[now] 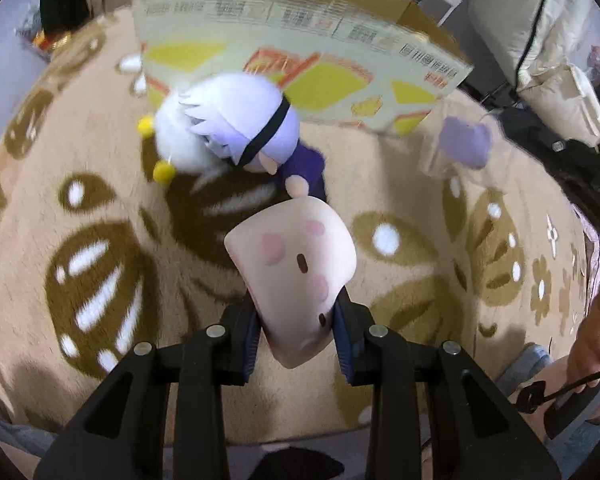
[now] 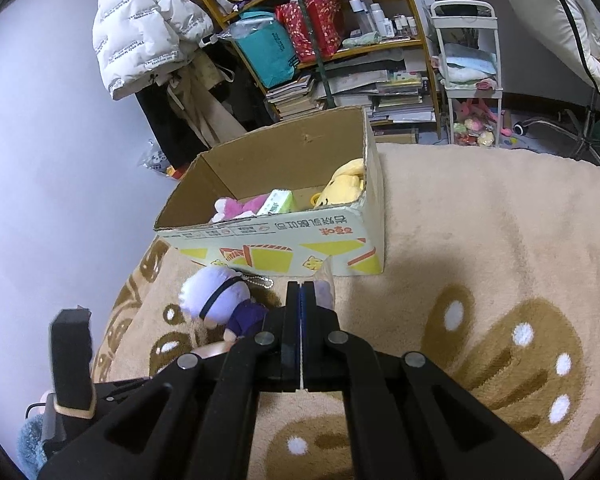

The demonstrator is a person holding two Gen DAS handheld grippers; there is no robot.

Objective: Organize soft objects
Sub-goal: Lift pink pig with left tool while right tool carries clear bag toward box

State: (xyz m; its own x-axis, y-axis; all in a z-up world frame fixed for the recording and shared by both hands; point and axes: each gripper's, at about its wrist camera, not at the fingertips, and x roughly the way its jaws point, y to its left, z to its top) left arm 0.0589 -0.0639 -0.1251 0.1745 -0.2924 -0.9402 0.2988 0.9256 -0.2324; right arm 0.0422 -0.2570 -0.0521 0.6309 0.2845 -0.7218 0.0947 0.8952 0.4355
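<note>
My left gripper [image 1: 296, 328] is shut on a pale pink square plush [image 1: 296, 264] with pink spots, held above the beige rug. Beyond it lies a white-haired doll in purple [image 1: 240, 132], next to the cardboard box [image 1: 300, 28]. My right gripper [image 2: 302, 300] is shut on the clear bag of a small lilac plush [image 2: 324, 290]; the same bagged plush hangs in the left wrist view [image 1: 464, 140]. The open box [image 2: 268, 236] holds a pink plush [image 2: 236, 206], a green tissue pack [image 2: 278, 202] and a yellow plush [image 2: 346, 184]. The doll [image 2: 220, 300] lies before it.
The beige rug [image 2: 480, 240] with brown patterns covers the floor. A cluttered shelf [image 2: 340, 40], a white cart [image 2: 472, 76] and hanging coats [image 2: 140, 32] stand behind the box. The left gripper's body [image 2: 70, 364] shows at lower left.
</note>
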